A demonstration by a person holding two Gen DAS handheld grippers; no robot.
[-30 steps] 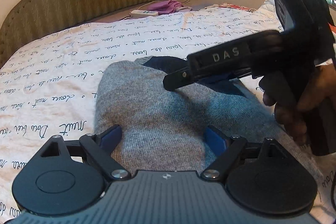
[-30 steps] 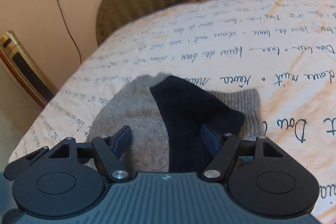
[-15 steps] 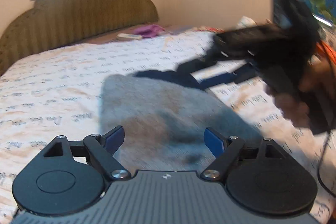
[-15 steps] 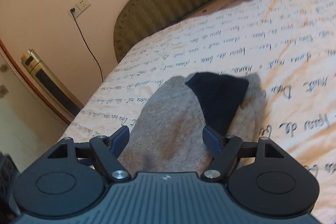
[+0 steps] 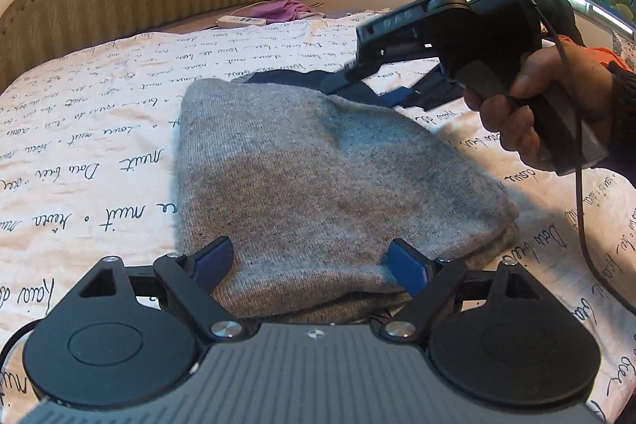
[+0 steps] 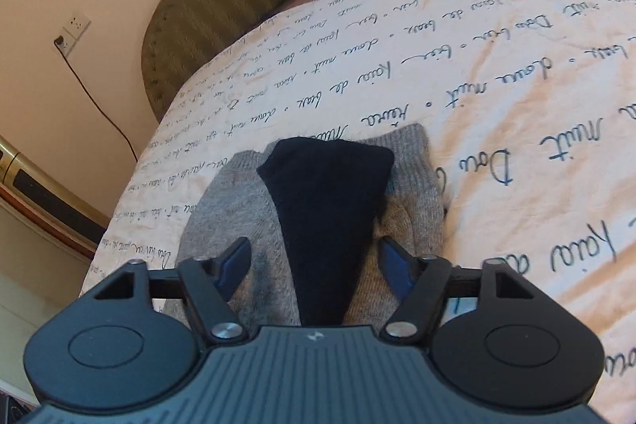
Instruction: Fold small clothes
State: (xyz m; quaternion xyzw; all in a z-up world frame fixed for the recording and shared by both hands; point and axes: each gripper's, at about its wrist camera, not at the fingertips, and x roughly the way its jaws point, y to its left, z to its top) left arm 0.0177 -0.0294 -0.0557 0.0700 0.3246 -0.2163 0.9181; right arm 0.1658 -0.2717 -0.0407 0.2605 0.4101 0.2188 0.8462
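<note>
Grey garment folded on a script-printed bedspread, with two hand-held grippers over it.

The bedspread (image 5: 99, 130) was seen filling most of both views, with the grey garment (image 5: 318, 185) laid at centre frame and a dark blue piece (image 6: 330, 209) draped over it in the right wrist view. The left gripper (image 5: 310, 261) was held spread wide at lower centre over the garment's near edge. The right gripper (image 6: 314, 261) had just been closing, the dark piece between its blue fingers (image 6: 234, 261) but not visibly pinched. A hand (image 5: 532, 106) was seen at right.
</note>
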